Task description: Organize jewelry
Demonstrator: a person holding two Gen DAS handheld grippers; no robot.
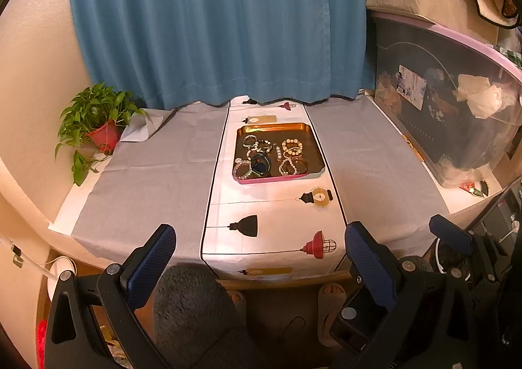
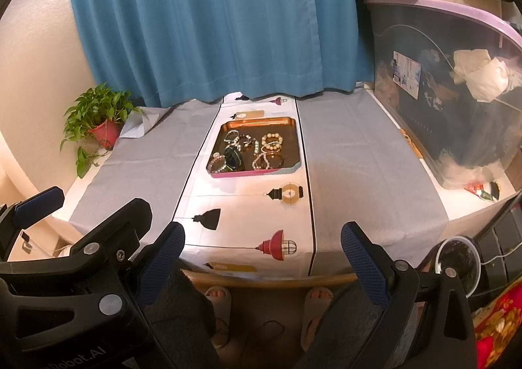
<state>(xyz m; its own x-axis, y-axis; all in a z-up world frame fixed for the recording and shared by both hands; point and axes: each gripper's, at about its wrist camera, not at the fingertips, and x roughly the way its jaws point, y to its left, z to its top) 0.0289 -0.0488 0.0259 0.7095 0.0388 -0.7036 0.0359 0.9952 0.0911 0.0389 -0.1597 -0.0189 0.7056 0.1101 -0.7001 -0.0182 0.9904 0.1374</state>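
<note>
Claws (image 1: 259,248) well short of jewelry tray (image 1: 280,178)

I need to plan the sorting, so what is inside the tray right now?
The tray holds a tangle of beaded bracelets, bangles and a dark coiled piece. They overlap, so an exact count and anything underneath stay hidden.

Tray (image 1: 276,127) ahead of left hand-held gripper (image 1: 259,253): glossy metallic copper rim, dark shiny floor. Bracelets (image 1: 292,147) inside: smooth glossy beads. Grey cloth (image 1: 156,166) on the surface: matt. Curtain (image 1: 215,23) beyond: matt woven fabric. Gripper pads (image 1: 153,258): textured blue rubber.
</note>
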